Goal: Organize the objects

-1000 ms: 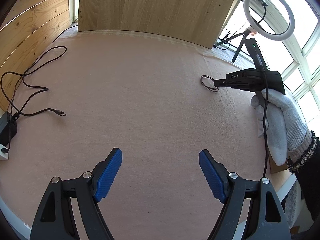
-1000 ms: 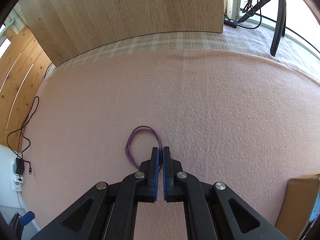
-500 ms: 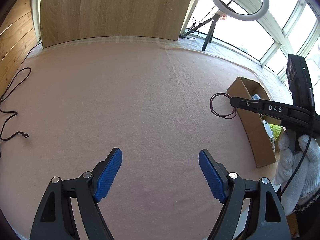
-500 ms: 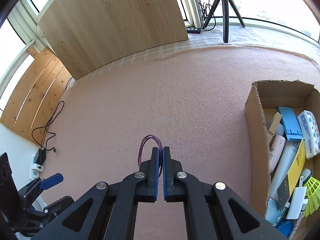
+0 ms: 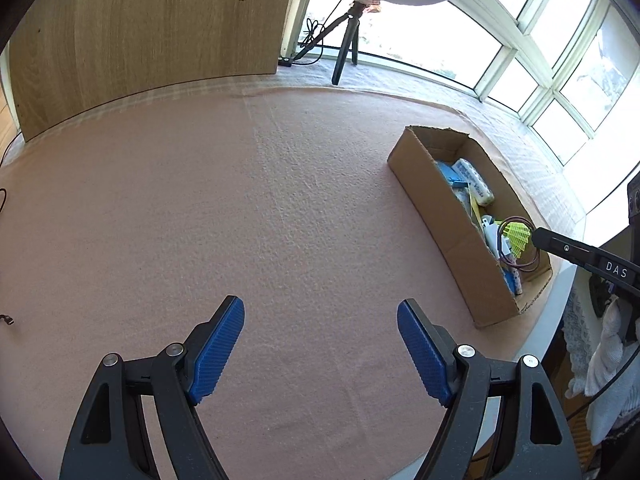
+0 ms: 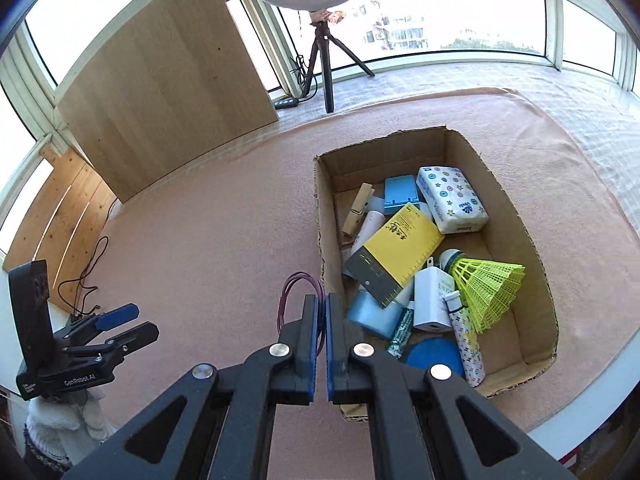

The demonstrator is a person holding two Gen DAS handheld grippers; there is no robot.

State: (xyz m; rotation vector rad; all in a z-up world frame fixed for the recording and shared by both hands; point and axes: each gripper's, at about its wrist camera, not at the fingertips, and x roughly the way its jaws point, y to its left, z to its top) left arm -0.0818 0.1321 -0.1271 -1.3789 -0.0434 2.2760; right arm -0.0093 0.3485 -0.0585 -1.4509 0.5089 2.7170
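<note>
Right gripper [image 6: 322, 312] is clamped on a purple cable loop [image 6: 294, 286], bottom center, just beside the cardboard box [image 6: 516, 216]. Left gripper [image 5: 320, 338] hangs wide open over pink carpet [image 5: 200, 208]. Wood panel [image 6: 160, 96] upper left, windows [image 6: 460, 12] up top.

Right gripper [image 6: 322, 312] with blue pads pressed nearly together, pinching a coiled purple cable [image 6: 298, 290] whose loop rises above the fingertips. The loop hangs over the pink mat [image 6: 208, 216], just beside the near-left wall of an open cardboard box [image 6: 516, 216]. Box contents include a yellow shuttlecock [image 6: 486, 284], a yellow-and-grey card [image 6: 394, 252] and a tissue pack [image 6: 452, 198]. Left gripper [image 6: 126, 322], jaws parted, at lower left.
</note>
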